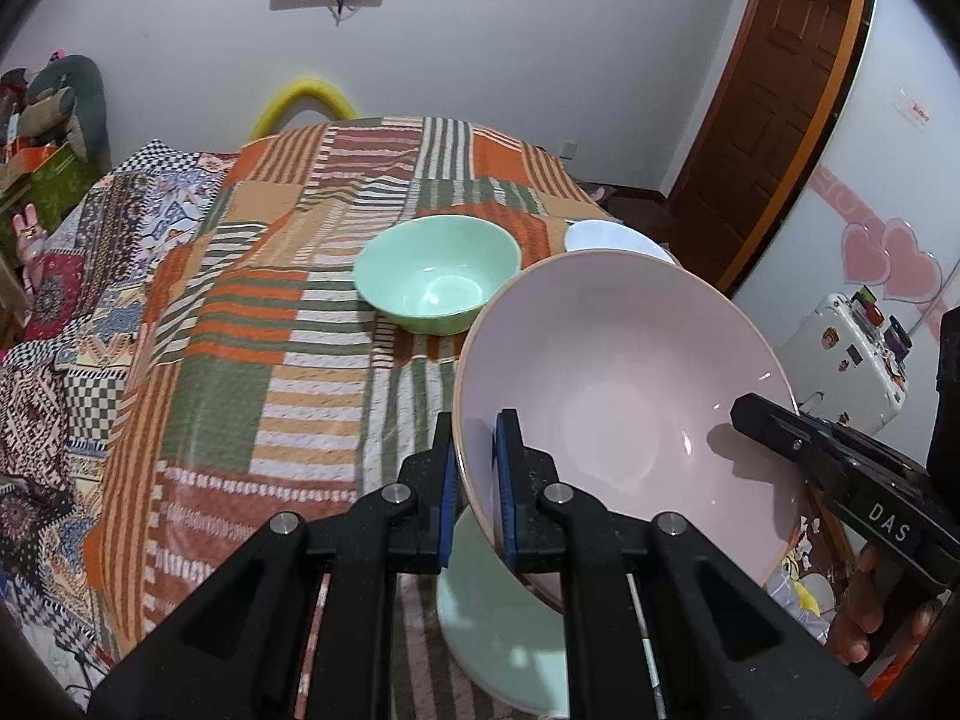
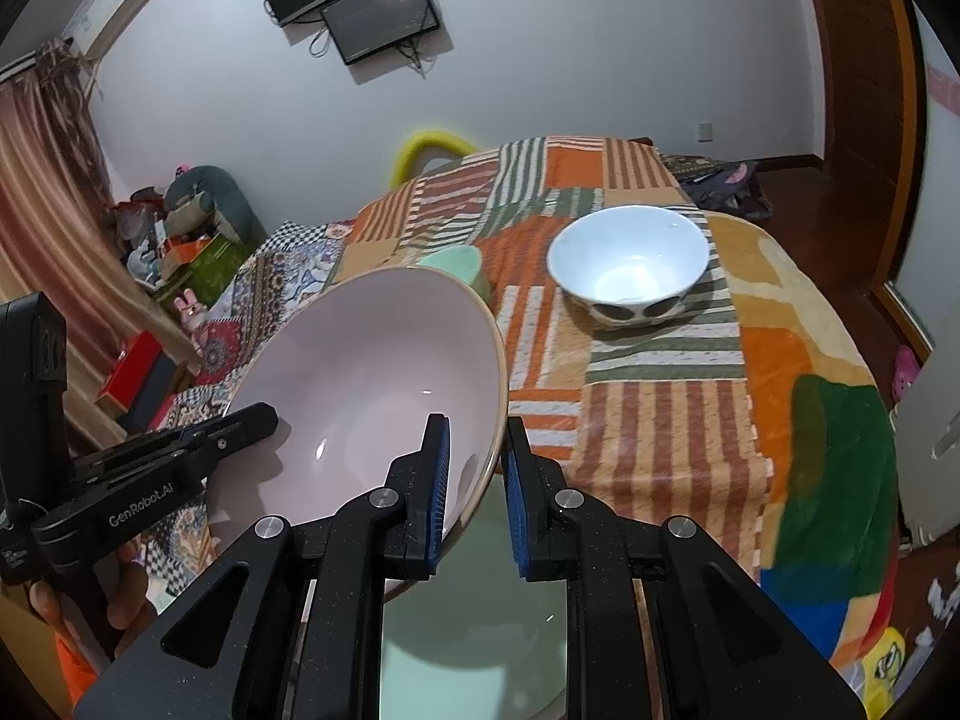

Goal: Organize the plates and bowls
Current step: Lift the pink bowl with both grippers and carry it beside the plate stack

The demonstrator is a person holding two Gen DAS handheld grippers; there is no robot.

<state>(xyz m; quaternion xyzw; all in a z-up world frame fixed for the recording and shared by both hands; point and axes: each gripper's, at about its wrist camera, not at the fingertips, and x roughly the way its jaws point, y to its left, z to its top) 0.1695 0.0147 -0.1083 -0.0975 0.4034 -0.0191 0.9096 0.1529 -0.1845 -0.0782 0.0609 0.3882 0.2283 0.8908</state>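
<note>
A large pink bowl (image 1: 618,396) hangs tilted above a pale green plate (image 1: 498,618) at the near edge of the table. My left gripper (image 1: 477,420) is shut on the bowl's left rim. The right gripper (image 2: 477,426) is shut on the opposite rim of the pink bowl (image 2: 372,384), and the green plate (image 2: 474,630) lies below it. Each gripper shows in the other's view: right gripper (image 1: 747,414), left gripper (image 2: 264,417). A mint green bowl (image 1: 437,276) stands mid-table. A white bowl with dark ovals (image 2: 627,267) stands to its right.
A striped patchwork cloth (image 1: 270,330) covers the table. A yellow chair back (image 1: 306,99) rises behind the far edge. A wooden door (image 1: 774,90) and a white suitcase (image 1: 846,360) are on the right. Cluttered boxes and toys (image 2: 180,240) fill the left corner.
</note>
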